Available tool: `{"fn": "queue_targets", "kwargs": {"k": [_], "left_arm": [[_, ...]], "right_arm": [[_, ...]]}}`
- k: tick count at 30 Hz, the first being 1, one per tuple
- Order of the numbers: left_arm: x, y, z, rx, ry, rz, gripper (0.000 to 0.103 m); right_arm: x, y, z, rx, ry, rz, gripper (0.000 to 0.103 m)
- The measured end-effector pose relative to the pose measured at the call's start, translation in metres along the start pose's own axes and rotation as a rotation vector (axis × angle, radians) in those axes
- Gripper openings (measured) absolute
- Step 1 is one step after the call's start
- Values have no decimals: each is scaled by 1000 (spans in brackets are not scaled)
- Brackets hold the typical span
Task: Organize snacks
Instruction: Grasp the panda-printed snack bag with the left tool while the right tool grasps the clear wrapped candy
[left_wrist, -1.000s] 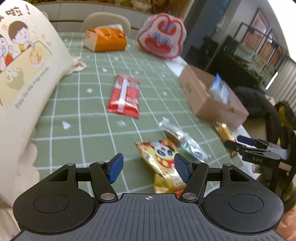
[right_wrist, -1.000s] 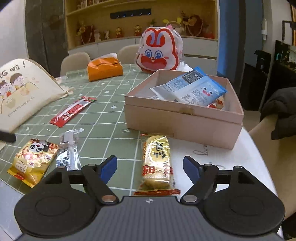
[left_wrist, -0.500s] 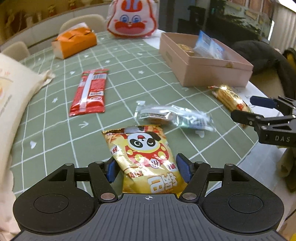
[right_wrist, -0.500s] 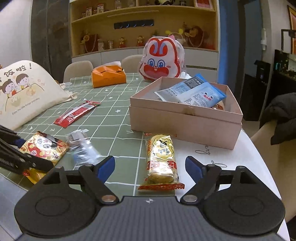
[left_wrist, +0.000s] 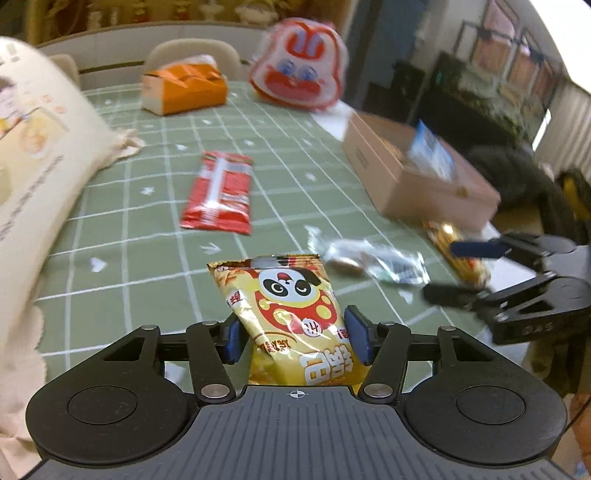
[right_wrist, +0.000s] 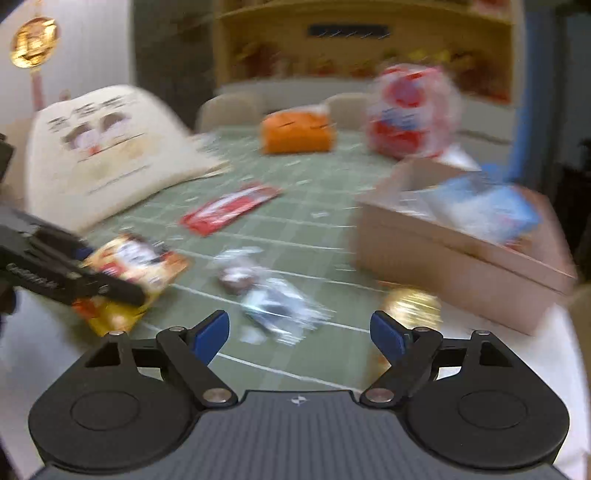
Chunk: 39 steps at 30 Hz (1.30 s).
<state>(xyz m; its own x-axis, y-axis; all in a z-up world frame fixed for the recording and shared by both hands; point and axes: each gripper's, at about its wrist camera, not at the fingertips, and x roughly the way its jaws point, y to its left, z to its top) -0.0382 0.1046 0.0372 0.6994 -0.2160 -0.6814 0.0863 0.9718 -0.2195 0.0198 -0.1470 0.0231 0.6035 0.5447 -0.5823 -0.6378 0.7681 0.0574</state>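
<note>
Blue pads (left_wrist: 357, 334) of the left gripper (left_wrist: 293, 334) press both sides of the yellow panda snack bag (left_wrist: 286, 299), pinching its near half. Farther off on the green checked tablecloth (left_wrist: 155, 254) lie a red wrapper (left_wrist: 219, 194) and, to the right, a clear wrapped snack (left_wrist: 373, 260). The pink box (left_wrist: 413, 181) sits far right, just beyond a gold snack bar (left_wrist: 456, 251).

Seen from the blurred right wrist view, the right gripper (right_wrist: 300, 334) hangs wide open and empty above the near table edge, the clear wrapped snack (right_wrist: 269, 295) just beyond its fingers. At left the left gripper (right_wrist: 79, 273) clamps the panda bag (right_wrist: 136, 266); the pink box (right_wrist: 458, 266) stands at right.
</note>
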Motion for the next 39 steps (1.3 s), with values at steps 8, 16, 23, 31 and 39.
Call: {"fn": "queue_targets", "kwargs": {"k": [8, 16, 23, 31, 39], "left_arm": [[-15, 46, -2, -127, -65, -23, 61], [-22, 70, -7, -176, -96, -59, 61], [-29, 76, -15, -192, -100, -70, 61], [-21, 64, -13, -160, -66, -81, 61], [-22, 22, -15, -35, -20, -121, 61]], "right_arm": [[60, 33, 28, 0, 156, 66, 85], [61, 63, 37, -81, 112, 76, 85], [92, 35, 47, 26, 159, 47, 85], [96, 52, 44, -80, 132, 9, 70], [37, 62, 31, -125, 97, 41, 36]]}}
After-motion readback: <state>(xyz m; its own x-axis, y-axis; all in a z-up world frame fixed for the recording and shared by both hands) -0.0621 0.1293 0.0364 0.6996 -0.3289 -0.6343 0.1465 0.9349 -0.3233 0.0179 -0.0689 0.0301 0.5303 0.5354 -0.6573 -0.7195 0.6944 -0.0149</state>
